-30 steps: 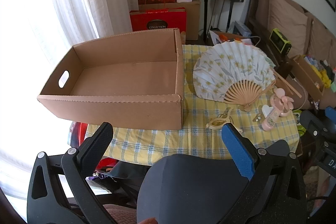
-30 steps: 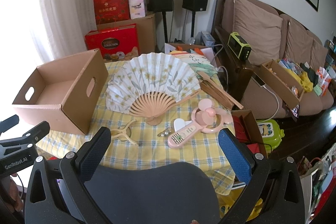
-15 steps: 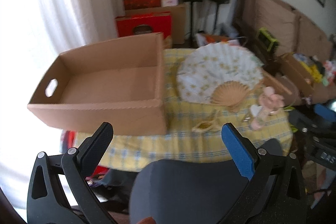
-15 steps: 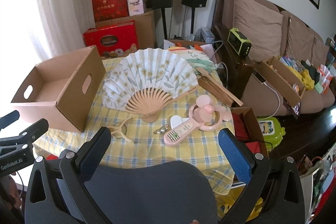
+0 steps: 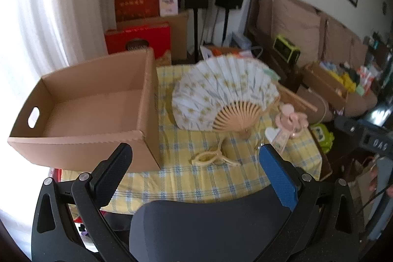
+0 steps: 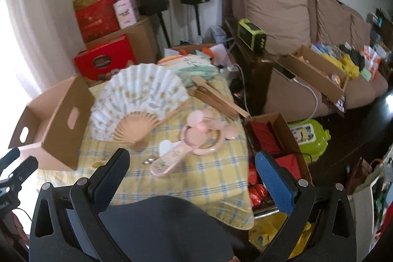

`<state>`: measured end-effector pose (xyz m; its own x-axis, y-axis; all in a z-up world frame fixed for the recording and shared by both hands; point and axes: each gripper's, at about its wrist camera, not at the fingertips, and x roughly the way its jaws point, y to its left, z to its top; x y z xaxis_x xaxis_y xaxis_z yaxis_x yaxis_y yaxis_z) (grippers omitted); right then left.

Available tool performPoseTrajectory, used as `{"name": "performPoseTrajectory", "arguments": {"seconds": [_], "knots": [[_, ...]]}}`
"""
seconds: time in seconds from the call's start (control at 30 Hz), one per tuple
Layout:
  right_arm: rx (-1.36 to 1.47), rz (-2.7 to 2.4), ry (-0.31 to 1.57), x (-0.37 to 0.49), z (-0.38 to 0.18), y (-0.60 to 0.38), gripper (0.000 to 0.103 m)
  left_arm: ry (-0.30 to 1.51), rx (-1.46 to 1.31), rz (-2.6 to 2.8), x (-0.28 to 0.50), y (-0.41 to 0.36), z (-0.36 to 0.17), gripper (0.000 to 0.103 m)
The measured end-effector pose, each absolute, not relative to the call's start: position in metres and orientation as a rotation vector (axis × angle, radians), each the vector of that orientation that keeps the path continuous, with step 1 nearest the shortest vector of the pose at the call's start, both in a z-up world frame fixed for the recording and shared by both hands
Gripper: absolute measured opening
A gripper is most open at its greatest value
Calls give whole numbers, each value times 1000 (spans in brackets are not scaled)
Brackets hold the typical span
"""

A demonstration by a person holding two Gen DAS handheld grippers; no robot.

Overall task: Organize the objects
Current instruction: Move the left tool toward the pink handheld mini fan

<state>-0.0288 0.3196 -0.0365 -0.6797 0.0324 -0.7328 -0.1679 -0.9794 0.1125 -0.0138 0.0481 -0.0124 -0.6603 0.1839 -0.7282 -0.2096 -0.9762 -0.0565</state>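
**Grippers hover over cluttered table**

An empty cardboard box (image 5: 86, 112) sits at the left of a yellow checked tablecloth (image 5: 208, 178). Right of it lie an opened paper folding fan (image 5: 223, 95), a cream hair claw clip (image 5: 213, 157) and a pink handheld fan (image 6: 194, 141). The left gripper (image 5: 194, 163) and right gripper (image 6: 189, 168) hang short of the table, fingers spread wide, holding nothing.

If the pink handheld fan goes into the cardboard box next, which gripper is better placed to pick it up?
Probably the right gripper. The pink handheld fan lies just ahead of its open fingers, near the table's right side. The left gripper, also open, faces the cardboard box and the hair claw clip.
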Motion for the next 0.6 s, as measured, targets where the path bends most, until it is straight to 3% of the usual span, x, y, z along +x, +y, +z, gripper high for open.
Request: {"name": "performPoseTrajectory", "arguments": {"seconds": [0.43,0.6], "knots": [[-1330,2717,480,-40,-79,368,102,86,-1298,2421,-49,106,-59,103],[-1353,2698,577,-44,-98,383,93,205,-1274,2400,-56,137,-71,98]]}}
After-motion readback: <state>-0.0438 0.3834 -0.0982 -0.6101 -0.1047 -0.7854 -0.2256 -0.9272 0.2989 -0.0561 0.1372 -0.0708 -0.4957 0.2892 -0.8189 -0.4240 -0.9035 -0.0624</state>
